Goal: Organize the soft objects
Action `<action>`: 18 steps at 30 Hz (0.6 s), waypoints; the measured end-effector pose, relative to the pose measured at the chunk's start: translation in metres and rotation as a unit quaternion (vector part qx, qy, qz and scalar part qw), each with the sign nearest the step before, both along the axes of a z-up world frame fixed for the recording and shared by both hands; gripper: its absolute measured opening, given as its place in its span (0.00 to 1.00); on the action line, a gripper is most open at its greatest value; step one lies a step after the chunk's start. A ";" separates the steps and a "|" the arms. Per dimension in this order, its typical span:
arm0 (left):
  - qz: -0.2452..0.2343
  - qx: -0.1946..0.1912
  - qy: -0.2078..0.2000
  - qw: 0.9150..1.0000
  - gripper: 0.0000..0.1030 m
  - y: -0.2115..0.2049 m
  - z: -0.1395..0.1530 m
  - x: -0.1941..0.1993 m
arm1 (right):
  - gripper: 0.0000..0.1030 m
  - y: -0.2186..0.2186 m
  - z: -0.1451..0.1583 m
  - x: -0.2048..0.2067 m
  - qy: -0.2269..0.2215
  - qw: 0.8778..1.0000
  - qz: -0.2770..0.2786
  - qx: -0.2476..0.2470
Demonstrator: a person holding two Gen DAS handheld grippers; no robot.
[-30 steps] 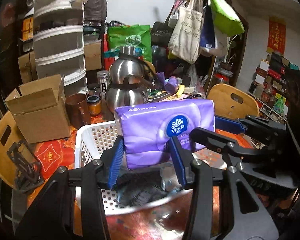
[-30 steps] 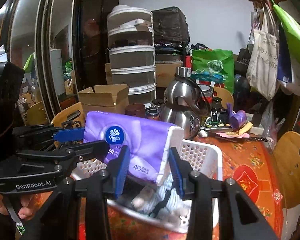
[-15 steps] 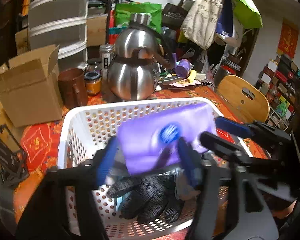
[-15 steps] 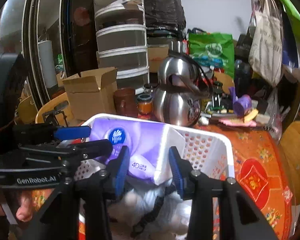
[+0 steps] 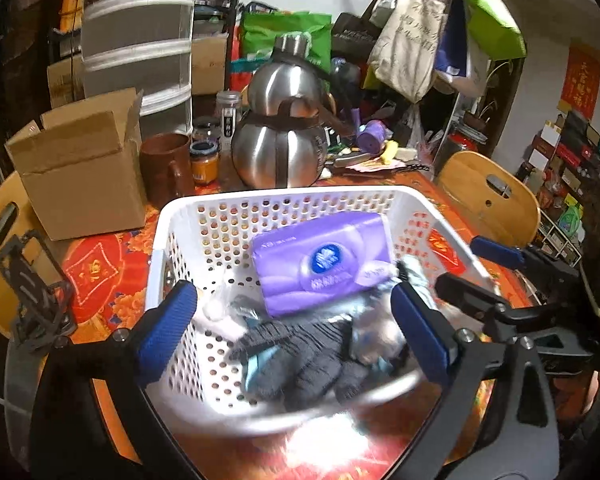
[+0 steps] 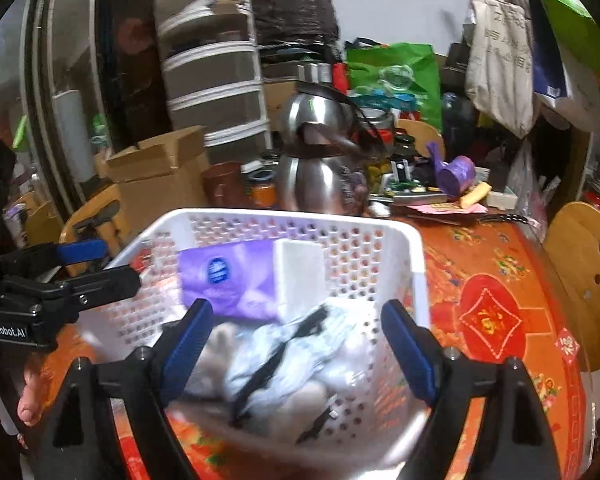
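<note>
A purple tissue pack (image 5: 320,260) lies inside the white perforated basket (image 5: 284,200), on top of dark knit gloves (image 5: 304,360) and pale soft items. In the right wrist view the pack (image 6: 236,276) rests at the basket's (image 6: 416,264) far left, above a white cloth with black straps (image 6: 284,356). My left gripper (image 5: 292,328) is open and empty above the basket's near side. My right gripper (image 6: 296,344) is open and empty over the basket. Each gripper shows in the other's view, the right (image 5: 496,272) and the left (image 6: 80,268).
A steel kettle (image 5: 280,148) stands behind the basket, with a brown mug (image 5: 166,168), jars and a cardboard box (image 5: 80,164) to its left. Wooden chairs (image 5: 488,200) flank the red patterned table (image 6: 492,312). Bags hang at the back right.
Both grippers lowered the purple tissue pack into the basket, opened and let it go. The pack now lies on the soft items, and both grippers have drawn back.
</note>
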State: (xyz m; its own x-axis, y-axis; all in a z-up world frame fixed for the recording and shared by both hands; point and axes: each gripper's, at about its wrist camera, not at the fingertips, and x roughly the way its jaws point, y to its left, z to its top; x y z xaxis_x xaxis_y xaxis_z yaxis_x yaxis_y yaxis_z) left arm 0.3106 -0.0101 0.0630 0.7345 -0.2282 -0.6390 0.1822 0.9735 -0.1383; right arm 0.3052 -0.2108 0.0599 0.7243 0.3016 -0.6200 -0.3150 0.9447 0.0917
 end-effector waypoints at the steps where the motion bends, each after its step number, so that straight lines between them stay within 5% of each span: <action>1: 0.000 0.005 -0.005 1.000 0.94 0.000 0.004 -0.010 | 0.83 0.001 0.002 -0.005 -0.002 1.000 0.002 0.000; 10: 0.036 -0.014 -0.051 0.998 1.00 0.025 0.029 -0.131 | 0.88 -0.017 0.019 -0.108 -0.018 1.000 -0.010 0.019; 18: 0.090 -0.024 -0.096 0.991 1.00 0.045 0.044 -0.237 | 0.91 -0.021 0.036 -0.200 -0.050 0.997 -0.049 -0.016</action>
State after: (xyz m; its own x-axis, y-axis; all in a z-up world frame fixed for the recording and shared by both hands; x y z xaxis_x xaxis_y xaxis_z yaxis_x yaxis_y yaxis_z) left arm 0.0733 0.0345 0.1071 0.8732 -0.1091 -0.4749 0.0331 0.9856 -0.1656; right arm 0.1049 -0.2315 0.0960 0.8075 0.2075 -0.5522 -0.2275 0.9732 0.0331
